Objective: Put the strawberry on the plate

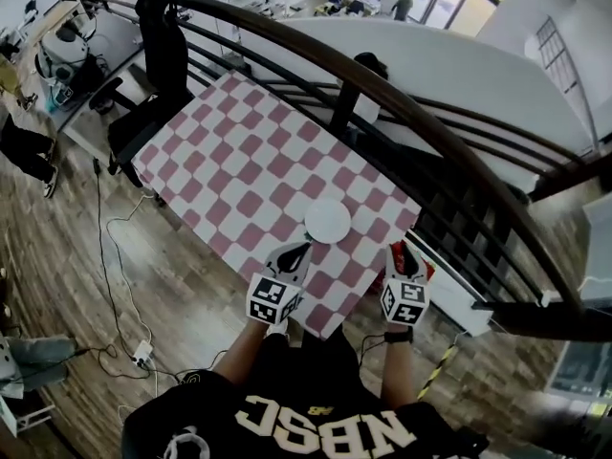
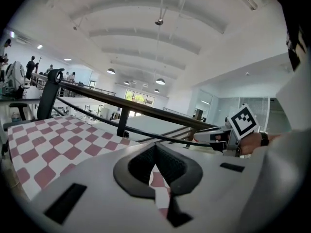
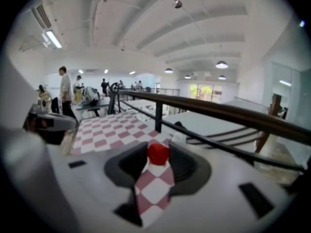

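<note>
The red strawberry (image 3: 158, 153) sits between the tips of my right gripper (image 3: 158, 148), filling the gap, with the pads against its sides. It hangs a little above the pink-and-white checked cloth. In the head view my right gripper (image 1: 402, 250) hovers at the table's near right edge, to the right of and nearer than the white plate (image 1: 328, 221). The plate has nothing on it. My left gripper (image 1: 295, 253) hovers just in front of the plate, its tips together and holding nothing (image 2: 155, 148). The right gripper (image 2: 228, 135) also shows in the left gripper view.
The checked table (image 1: 239, 151) stands against a dark curved railing (image 1: 402, 103) along its far side. A black chair (image 1: 163, 55) stands at the far left corner. Cables (image 1: 105, 256) lie on the wooden floor to the left. People stand far off at desks.
</note>
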`<state>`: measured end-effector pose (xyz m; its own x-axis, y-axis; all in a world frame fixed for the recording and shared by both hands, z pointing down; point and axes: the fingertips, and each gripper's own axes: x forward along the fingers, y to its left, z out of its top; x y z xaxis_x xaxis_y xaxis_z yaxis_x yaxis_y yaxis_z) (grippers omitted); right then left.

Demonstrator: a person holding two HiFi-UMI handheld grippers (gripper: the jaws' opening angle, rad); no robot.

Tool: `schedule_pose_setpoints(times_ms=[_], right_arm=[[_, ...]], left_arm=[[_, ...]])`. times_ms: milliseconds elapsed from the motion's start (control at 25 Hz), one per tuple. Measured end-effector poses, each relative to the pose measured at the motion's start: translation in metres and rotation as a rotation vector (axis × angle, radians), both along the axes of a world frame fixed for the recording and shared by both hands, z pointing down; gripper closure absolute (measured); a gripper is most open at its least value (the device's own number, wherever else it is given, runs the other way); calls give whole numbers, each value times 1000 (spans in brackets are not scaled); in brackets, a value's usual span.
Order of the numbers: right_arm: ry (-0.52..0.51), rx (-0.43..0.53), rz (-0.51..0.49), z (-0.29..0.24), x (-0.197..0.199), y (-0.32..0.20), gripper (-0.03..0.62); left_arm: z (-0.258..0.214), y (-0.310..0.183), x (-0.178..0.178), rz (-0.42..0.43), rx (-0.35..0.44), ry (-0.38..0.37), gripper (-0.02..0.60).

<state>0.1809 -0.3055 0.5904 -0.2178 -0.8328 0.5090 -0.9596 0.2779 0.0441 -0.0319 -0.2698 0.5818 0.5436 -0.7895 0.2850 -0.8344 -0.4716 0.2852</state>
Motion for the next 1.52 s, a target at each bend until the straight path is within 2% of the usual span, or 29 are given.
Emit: schedule_pose_setpoints(times_ms=[200, 320, 440, 680, 1080, 1320, 1520], right_arm=[[74, -42, -34, 35, 32, -58, 451], [107, -44, -91, 46, 39, -95, 451], [117, -52, -181, 55, 34, -120, 451], [80, -73, -427, 78, -16, -143, 451], [51, -142, -704, 142, -115, -140, 451], [78, -189, -808, 187, -152, -118, 451], [151, -237, -846, 224, -159, -97, 451]], left_arm=[[22, -37, 9, -30, -55, 5, 572], [29, -64, 11, -57, -66, 17, 572], [42, -81, 12, -58, -83, -7, 572], [70, -106, 8, -44, -114, -63, 572], [121, -121, -6, -32, -162, -146, 572], [156, -109, -8, -36, -221, -144, 572], [182, -90, 1, -12, -264, -142, 572]])
